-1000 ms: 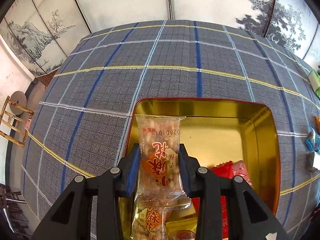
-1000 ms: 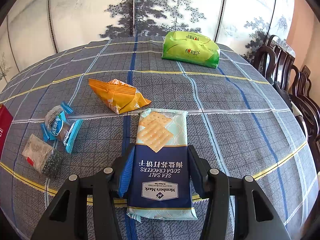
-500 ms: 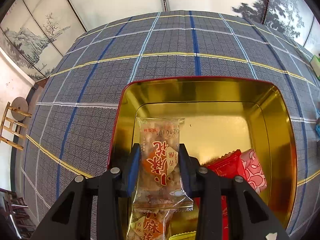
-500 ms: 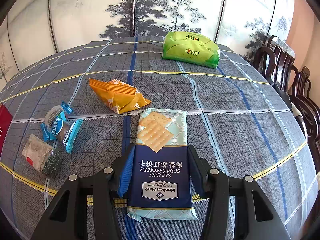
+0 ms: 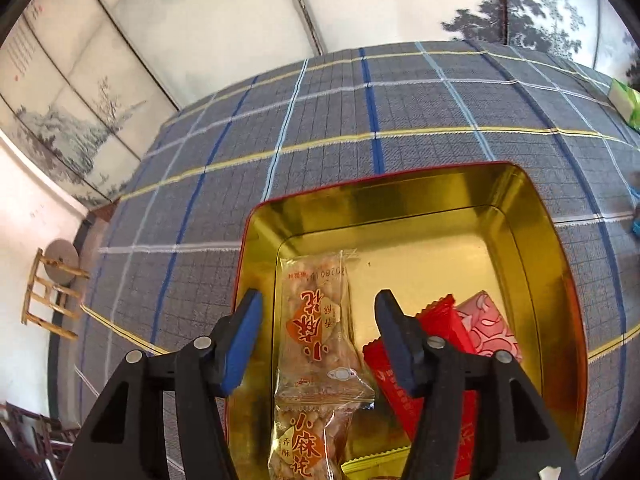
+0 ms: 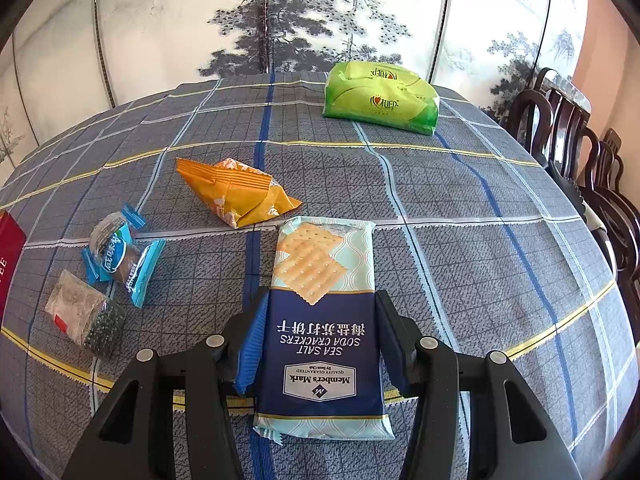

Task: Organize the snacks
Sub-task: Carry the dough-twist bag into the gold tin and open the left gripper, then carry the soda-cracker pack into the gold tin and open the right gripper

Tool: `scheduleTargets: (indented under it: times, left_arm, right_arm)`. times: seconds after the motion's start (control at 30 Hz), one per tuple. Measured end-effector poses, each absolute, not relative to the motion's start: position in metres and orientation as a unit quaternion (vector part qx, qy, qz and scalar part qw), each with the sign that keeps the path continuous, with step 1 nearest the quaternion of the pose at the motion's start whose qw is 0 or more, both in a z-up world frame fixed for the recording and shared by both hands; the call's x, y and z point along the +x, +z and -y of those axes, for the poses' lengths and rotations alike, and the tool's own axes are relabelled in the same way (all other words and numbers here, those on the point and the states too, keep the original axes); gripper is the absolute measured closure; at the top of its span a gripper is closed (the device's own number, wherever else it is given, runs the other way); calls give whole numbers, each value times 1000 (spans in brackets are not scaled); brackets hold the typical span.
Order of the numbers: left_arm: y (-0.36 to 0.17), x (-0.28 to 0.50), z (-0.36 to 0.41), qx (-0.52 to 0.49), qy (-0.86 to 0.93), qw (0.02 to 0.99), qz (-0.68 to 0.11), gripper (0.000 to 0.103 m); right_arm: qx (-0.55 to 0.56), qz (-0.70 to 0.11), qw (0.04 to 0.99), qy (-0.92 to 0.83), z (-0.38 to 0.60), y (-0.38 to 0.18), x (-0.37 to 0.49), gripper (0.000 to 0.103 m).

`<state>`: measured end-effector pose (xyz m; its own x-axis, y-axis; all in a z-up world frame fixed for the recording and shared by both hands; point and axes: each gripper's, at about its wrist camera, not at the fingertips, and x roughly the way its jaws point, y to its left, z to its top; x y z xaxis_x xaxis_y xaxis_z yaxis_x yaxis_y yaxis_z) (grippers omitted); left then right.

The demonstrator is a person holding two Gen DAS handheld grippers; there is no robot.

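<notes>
In the left wrist view my left gripper (image 5: pixel 318 334) is open above the gold tin (image 5: pixel 400 196). A clear twisted-dough snack packet (image 5: pixel 318 326) lies in the tin between the fingers, free of both pads. A second like packet (image 5: pixel 308 444), a red packet (image 5: pixel 444 336) and a pink packet (image 5: pixel 490 326) also lie in the tin. In the right wrist view my right gripper (image 6: pixel 320 334) is shut on a blue soda cracker pack (image 6: pixel 322 316) on the tablecloth.
On the plaid tablecloth (image 6: pixel 460 184) lie an orange bag (image 6: pixel 236 192), a green tissue pack (image 6: pixel 380 98), blue-wrapped snacks (image 6: pixel 120 256) and a clear seed packet (image 6: pixel 82 314). The tin's red side (image 6: pixel 8 256) shows at the left edge. Dark chairs (image 6: pixel 580 152) stand at the right.
My left gripper moved over the tin, opened and let go of the dough snack packet, which now rests in the tin. The right gripper has not moved.
</notes>
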<state>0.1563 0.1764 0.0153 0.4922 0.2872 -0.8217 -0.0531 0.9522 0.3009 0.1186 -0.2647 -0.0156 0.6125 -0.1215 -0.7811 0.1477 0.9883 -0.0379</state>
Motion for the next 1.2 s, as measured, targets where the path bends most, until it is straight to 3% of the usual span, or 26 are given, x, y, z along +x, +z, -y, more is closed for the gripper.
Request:
scheduleTargets:
  times: [0.53, 1.2]
  left_arm:
    - [46, 112, -149, 106, 74, 882, -454, 39]
    - [39, 71, -139, 63, 86, 883, -458, 28]
  right_arm:
    - [24, -441, 894, -71, 271, -16, 122, 49]
    - [40, -456, 886, -79, 268, -9, 106, 53]
